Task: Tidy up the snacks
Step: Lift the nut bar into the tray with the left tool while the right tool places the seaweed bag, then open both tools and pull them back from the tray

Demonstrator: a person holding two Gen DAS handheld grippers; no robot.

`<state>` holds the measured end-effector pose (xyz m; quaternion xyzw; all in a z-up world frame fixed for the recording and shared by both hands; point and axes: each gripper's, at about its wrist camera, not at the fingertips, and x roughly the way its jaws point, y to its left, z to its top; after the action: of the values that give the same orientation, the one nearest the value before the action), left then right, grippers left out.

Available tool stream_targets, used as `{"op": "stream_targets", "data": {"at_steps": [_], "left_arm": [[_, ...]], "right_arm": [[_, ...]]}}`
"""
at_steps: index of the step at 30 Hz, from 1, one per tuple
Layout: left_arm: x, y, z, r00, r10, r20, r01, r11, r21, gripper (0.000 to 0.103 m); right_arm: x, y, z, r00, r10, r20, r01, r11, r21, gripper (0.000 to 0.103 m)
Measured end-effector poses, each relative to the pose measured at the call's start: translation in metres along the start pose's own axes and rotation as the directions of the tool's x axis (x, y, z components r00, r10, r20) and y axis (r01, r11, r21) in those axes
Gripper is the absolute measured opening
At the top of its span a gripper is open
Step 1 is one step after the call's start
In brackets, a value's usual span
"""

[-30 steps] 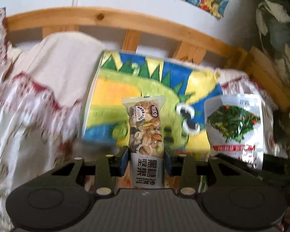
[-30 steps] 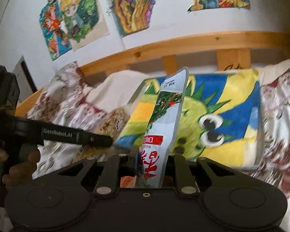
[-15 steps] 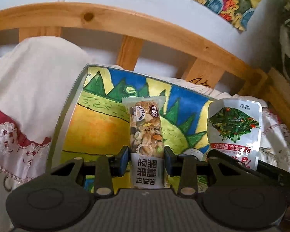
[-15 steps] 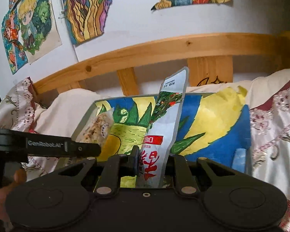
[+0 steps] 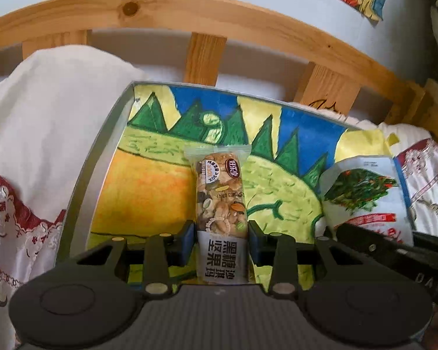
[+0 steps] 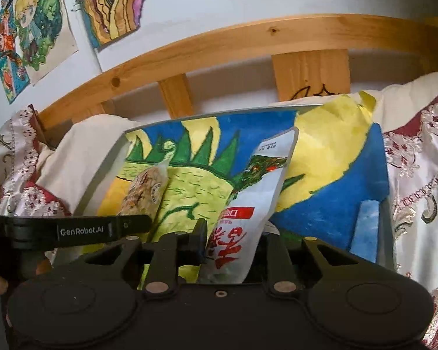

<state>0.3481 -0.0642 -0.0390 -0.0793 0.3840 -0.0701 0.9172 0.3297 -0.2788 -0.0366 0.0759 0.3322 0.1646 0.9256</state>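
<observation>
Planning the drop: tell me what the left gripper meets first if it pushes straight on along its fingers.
Probably the painted floor of the tray. The left gripper, shut on the nut bar, points down at the green and yellow picture; nothing else lies ahead, though depth is unclear.

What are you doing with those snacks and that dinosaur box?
A person is putting snacks away with a gripper in each hand. The left gripper holds a nut bar upright over the box with the dinosaur painting inside. The right gripper has brought a white pouch over the same box; its jaws have just been opening, and the pouch leans between them, seemingly being let go. Neither snack lies flat in the box yet.
</observation>
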Motion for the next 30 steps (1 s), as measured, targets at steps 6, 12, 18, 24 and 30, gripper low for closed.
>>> {"op": "stream_targets", "data": {"at_steps": [6, 12, 18, 24, 30], "left_arm": [[0.003, -0.006, -0.002, 1.000, 0.029, 0.008, -0.030, 0.999, 0.031, 0.042], [0.000, -0.009, -0.003, 0.999, 0.047, 0.012, -0.048, 0.998, 0.038, 0.051], [-0.014, -0.009, -0.005, 0.994, 0.085, 0.062, -0.089, 0.994, 0.058, 0.070], [-0.040, -0.009, -0.008, 0.987, 0.091, 0.129, -0.101, 0.992, 0.074, 0.085], [-0.079, -0.011, -0.018, 0.974, 0.071, 0.217, -0.089, 0.993, 0.075, 0.098]], "right_arm": [[0.001, -0.004, 0.000, 0.999, -0.037, -0.017, 0.037, 0.999, 0.000, 0.035], [-0.002, -0.005, 0.000, 0.994, -0.112, -0.017, 0.112, 0.994, -0.018, 0.068], [-0.011, -0.011, 0.000, 0.992, -0.124, 0.007, 0.124, 0.992, -0.003, 0.083], [-0.035, -0.001, -0.005, 0.990, -0.115, 0.078, 0.119, 0.992, -0.041, 0.093], [-0.075, 0.016, -0.009, 0.981, -0.100, 0.166, 0.112, 0.991, -0.069, 0.102]]}}
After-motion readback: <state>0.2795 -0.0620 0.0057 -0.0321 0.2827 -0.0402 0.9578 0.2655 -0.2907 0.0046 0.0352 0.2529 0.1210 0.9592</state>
